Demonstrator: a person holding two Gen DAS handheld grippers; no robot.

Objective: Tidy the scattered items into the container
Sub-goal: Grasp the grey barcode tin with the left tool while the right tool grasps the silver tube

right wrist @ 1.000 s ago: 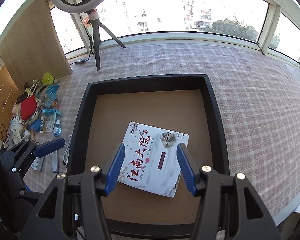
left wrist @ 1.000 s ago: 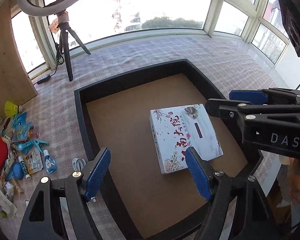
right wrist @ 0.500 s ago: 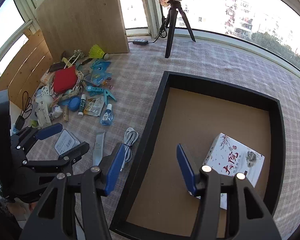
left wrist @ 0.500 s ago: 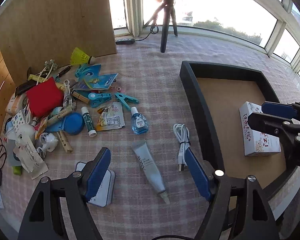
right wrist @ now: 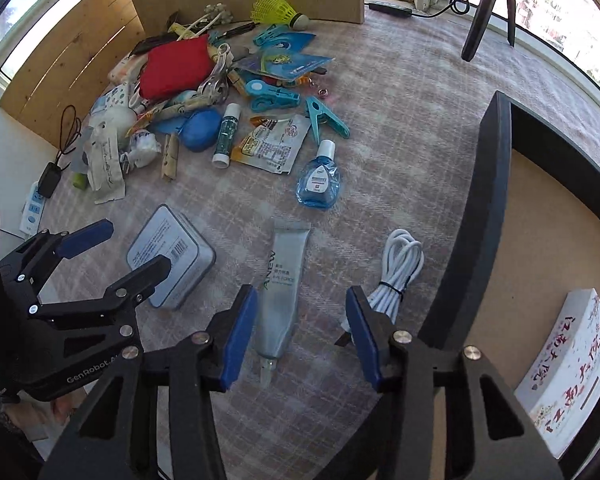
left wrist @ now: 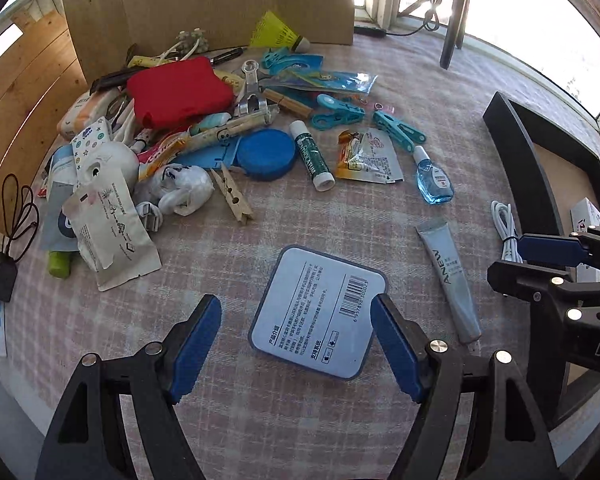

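Tin (left wrist: 318,312) flat, label up | left hand-held gripper (left wrist: 300,344) wide | right hand-held gripper (right wrist: 300,332) wide

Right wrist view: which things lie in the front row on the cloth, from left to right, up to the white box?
Tin → tube → white cable → black tray wall → white box.

Home sunroom: wraparound windows (right wrist: 556,0), plaid rug (right wrist: 400,92), household clutter, tripod (right wrist: 486,8)
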